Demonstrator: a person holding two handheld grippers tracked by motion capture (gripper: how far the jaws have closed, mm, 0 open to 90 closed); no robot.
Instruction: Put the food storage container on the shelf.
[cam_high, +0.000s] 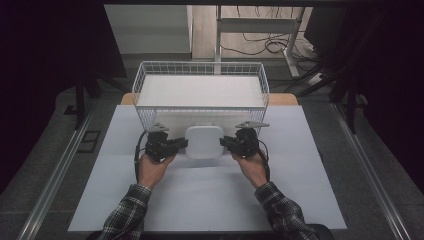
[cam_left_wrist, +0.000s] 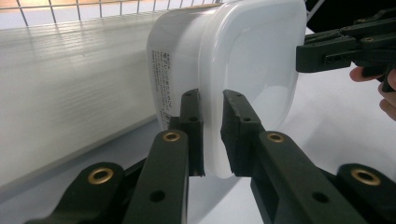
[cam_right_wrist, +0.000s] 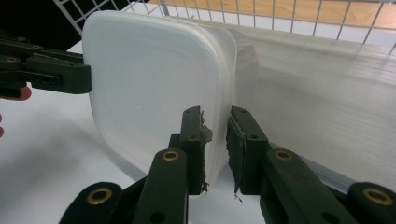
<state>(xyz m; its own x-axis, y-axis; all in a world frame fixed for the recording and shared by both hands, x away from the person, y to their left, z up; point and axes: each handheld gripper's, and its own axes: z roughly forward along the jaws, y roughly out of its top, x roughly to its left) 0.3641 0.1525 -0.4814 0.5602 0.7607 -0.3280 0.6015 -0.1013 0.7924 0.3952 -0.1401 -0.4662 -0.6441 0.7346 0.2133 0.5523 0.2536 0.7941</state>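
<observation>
One container (cam_left_wrist: 224, 60) label (cam_left_wrist: 163, 84), print unreadable.

On the worktop (cam_high: 300, 190), the container (cam_high: 204, 141) sits before the wire basket (cam_high: 142, 75), between the left gripper (cam_high: 172, 145) and right gripper (cam_high: 232, 143).

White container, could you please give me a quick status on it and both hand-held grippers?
Left hand-held gripper and right hand-held gripper each shut on white container rim, opposite sides. Wire basket directly behind.
</observation>
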